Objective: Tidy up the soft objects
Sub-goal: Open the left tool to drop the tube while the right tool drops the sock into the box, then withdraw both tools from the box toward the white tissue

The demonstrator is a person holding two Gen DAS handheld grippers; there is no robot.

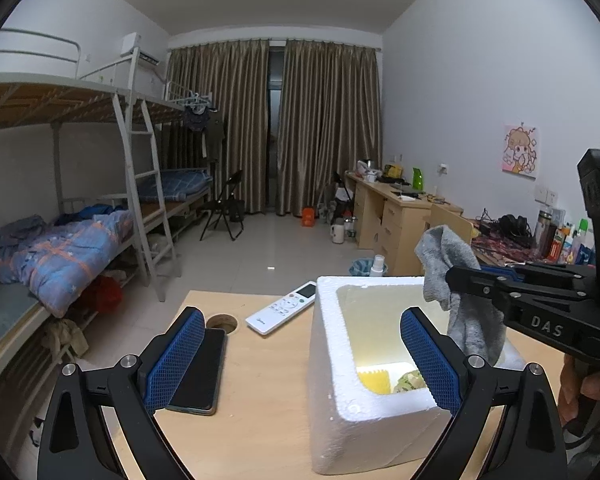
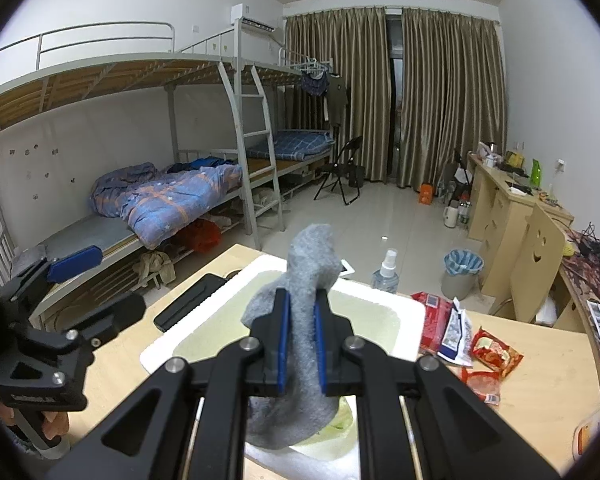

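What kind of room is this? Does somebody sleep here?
Probably a shared dorm bedroom. Yes: there are bunk beds with a rumpled quilt, study desks along the wall, and clothes hanging from the bed rail.

White remote control [image 1: 282, 307] at centre on the light wooden desk [image 1: 260, 380], dark phone [image 1: 202, 372] lower left beside a round cable hole [image 1: 221, 322], red snack packets [image 2: 466, 338] right of centre, spray bottle [image 2: 386, 272] above them, bunk beds [image 1: 60, 184] at left, brown curtains [image 1: 276, 124] upper centre.
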